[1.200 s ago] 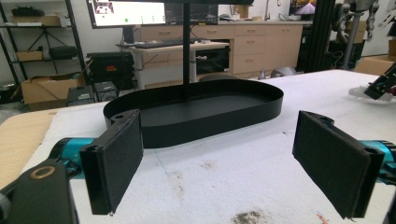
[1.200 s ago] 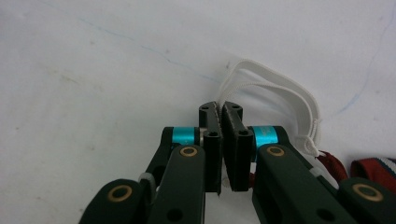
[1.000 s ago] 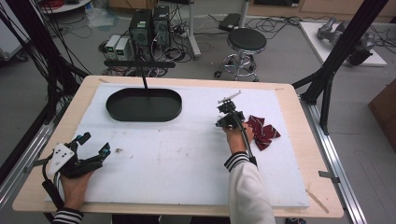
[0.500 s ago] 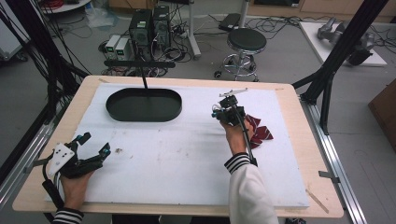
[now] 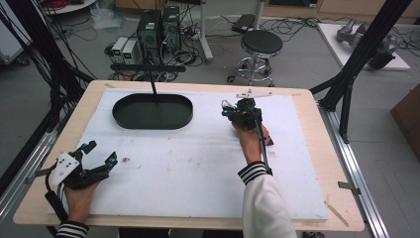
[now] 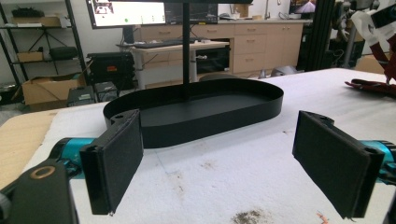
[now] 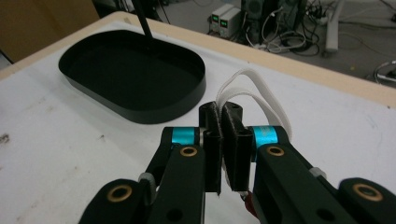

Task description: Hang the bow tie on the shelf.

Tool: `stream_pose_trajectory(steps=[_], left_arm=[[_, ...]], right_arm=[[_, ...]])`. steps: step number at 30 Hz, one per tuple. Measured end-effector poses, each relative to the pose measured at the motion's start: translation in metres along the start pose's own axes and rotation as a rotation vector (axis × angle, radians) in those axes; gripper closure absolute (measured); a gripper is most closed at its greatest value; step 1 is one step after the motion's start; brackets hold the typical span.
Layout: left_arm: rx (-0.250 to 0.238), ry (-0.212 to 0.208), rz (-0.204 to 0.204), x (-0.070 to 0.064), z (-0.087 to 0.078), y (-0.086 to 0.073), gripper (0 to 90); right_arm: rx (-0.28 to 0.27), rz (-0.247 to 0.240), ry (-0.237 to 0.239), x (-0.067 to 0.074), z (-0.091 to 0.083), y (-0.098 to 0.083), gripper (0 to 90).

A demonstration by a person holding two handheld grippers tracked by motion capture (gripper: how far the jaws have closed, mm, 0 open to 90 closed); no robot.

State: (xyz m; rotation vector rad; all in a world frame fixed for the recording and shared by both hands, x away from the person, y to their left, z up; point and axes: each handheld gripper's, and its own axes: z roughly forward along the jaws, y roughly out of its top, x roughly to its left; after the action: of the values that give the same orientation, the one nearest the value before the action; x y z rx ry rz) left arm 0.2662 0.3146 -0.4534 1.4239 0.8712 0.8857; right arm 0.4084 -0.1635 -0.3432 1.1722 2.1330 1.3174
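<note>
Cables, computer towers and a round black stool [image 5: 261, 43] crowd the floor behind the wooden bench [image 5: 317, 148], which carries a white foam sheet [image 5: 188, 163].

From the high view, a black oval metal tray [image 5: 152, 111] sits at the far left of the sheet, with a thin black post rising from it. The left claw [image 5: 99, 152] rests low at the near left corner in the person's left hand [image 5: 78, 194], its jaws standing wide apart with nothing between them. The right claw [image 5: 233, 112] is held up over the right half of the sheet, just right of the tray, with the right hand [image 5: 252, 141] behind it. A sliver of dark red pieces [image 5: 269, 141] shows on the sheet beside that hand.

In the left gripper view, the two black pads are far apart, framing the tray ahead. The dark red pieces [image 6: 371, 87] lie on the foam at the far right, well apart from this claw.

In the right gripper view, the right claw [image 7: 224, 140] is pressed together on a white looped cord [image 7: 252, 95]; its loops arch up and out past the pads. A bit of red [image 7: 247, 201] peeks out below the jaws. The tray [image 7: 133, 77] lies ahead to the left, apart from the cord.
</note>
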Motion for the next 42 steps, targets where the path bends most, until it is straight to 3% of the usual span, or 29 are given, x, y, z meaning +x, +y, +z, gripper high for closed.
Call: stream_pose_trajectory(steps=[9, 20, 42], left_arm=[[0.0, 0.0, 0.0, 0.0, 0.0, 0.0, 16.7], [0.001, -0.001, -0.003, 0.0, 0.0, 0.0, 16.6], [-0.001, -0.003, -0.003, 0.001, 0.0, 0.0, 16.6]], right_arm=[[-0.068, -0.039, 0.019, 0.012, -0.002, 0.015, 86.8], [-0.147, -0.051, 0.044, 0.027, -0.006, 0.037, 86.8], [-0.216, -0.076, 0.106, 0.057, 0.005, 0.078, 86.8]])
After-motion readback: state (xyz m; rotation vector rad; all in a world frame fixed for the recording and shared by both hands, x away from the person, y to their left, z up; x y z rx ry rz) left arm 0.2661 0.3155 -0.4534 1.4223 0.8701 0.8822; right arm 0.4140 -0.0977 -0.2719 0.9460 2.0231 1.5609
